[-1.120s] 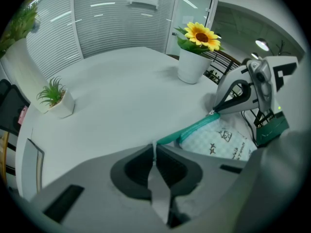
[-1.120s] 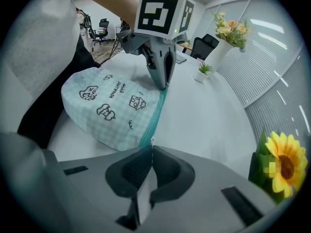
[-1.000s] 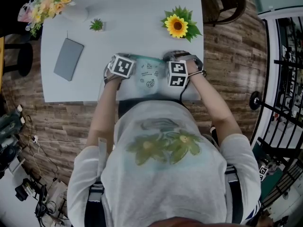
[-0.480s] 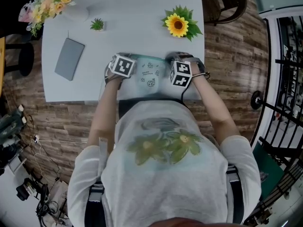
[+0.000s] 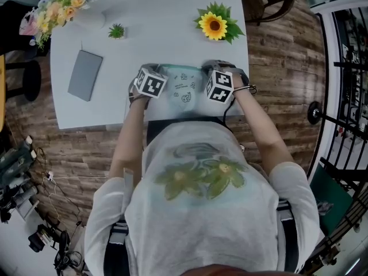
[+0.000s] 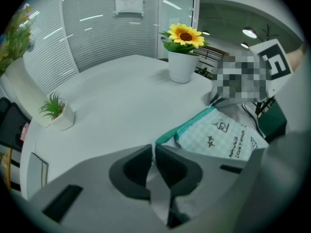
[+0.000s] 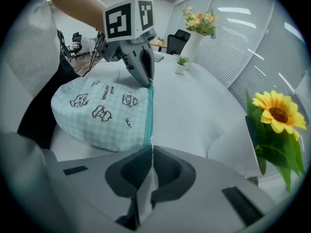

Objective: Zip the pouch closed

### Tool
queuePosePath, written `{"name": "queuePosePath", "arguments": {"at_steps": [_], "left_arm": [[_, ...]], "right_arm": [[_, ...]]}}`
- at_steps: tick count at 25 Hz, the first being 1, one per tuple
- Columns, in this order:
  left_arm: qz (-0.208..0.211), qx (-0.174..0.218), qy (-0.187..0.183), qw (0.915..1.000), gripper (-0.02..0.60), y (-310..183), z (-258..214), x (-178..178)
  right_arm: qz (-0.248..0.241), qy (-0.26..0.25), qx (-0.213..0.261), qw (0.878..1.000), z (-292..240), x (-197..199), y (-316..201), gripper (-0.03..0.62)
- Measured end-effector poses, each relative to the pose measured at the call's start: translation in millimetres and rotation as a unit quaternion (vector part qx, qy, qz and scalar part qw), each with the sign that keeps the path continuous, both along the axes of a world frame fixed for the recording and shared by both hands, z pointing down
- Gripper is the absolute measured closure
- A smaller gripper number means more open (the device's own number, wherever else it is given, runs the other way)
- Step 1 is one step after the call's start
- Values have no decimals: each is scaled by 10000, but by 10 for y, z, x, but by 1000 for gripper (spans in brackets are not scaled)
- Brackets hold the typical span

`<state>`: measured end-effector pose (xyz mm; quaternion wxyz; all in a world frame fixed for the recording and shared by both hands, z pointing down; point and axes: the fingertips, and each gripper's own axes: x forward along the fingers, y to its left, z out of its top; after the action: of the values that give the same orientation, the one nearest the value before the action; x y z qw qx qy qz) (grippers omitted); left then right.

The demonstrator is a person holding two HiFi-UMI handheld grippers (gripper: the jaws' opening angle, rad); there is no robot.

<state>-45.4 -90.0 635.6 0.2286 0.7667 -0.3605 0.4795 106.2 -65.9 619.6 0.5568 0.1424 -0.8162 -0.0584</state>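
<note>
Mint-check fabric pouch (image 5: 185,91) with teal zip, lying at near edge of white table (image 5: 155,27) between both tongs. Pinched at one end by left tongs (image 6: 153,149), clamped on the zip-end fabric. Right tongs (image 7: 149,152) closed on zip pull (image 7: 151,141) at opposite end. Sunflower pot (image 5: 214,26) beyond, well apart.

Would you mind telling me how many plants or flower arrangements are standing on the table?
3: the sunflower far right, the small green plant left of it, the bouquet at the far left corner. None appears hidden.
</note>
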Motion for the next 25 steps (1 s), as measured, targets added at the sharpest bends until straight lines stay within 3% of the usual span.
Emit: {"name": "queuePosePath", "arguments": {"at_steps": [4,7,13,19,22,25], "left_arm": [[-464,92,202,9987,527,-33,-186,-110],[-616,75,617,9962,508,16,-289,-65],[-597,487,1206,9897,503,53,-672,12],[-588,1132,1655,9779,505,136,-1217,38],[-579,1342,1925,9704,506,186,-1472,61],[-415,1419,2283,9623,508,253,-1705,177]], "right_arm": [[610,-373,-137,9973,-132,-27,40,572],[1125,-708,-99,9911,-278,-37,50,572],[2204,-1324,282,9660,-656,-54,54,572],[3409,-2177,684,9120,-1144,-46,64,573],[3812,-2613,774,8834,-1383,-95,114,573],[4079,-2834,899,8633,-1532,-117,181,573]]}}
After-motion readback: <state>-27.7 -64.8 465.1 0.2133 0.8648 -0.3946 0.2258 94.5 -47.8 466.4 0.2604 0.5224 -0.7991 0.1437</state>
